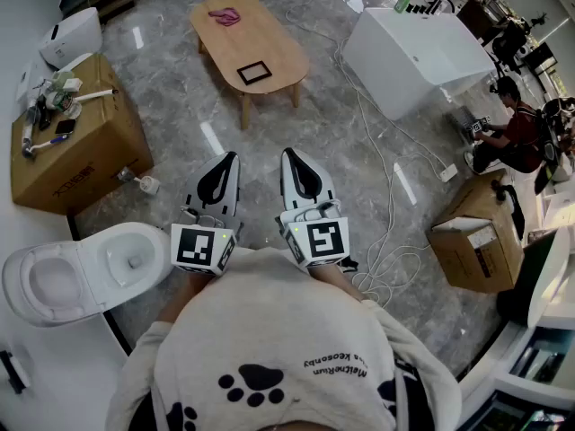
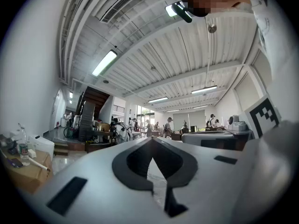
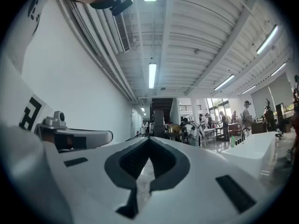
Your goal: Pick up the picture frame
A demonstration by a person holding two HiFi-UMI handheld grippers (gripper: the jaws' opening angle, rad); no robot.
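**Item 1. Small black-edged rectangular picture frame [image 1: 254, 72]**: lies flat on a light oval wooden low table [image 1: 278, 48], toward the table's near edge, at 12 o'clock from the wearer. Well apart from both grippers, untouched.

**Item 2. Left gripper [image 1: 231, 160]**: white shell with black pads, held level just in front of the body. Its own view shows the jaws pressed together on nothing, the tip [image 2: 152, 139] aimed across the room.

**Item 3. Right gripper [image 1: 288, 155]**: same make, just beside the left one and parallel to it. Jaws likewise closed tip to tip [image 3: 149, 138], nothing between them.

**Item 4. Surroundings**: crumpled pink cloth [image 1: 225, 15] at the table's far end; white toilet [image 1: 72, 272] at 9 o'clock; brown cardboard box [image 1: 76, 151] bearing loose tools at 10 o'clock; white rectangular bathtub [image 1: 413, 52] at 1 o'clock; white cable [image 1: 382, 164] looping over the grey marble floor from 1 to 3 o'clock.

**Condition**: task judged not yet begun. The approach and the grasp both remain.

**Hazards, as judgement**:
- the frame lies flat, so a jaw may find no edge to get under and merely push it
- a push toward 6 o'clock could slide it off the near rim onto the hard floor
- jaws left closed on arrival would knock the frame instead of straddling it
- the cable loops at 3 o'clock could catch a foot if the walk drifts that way
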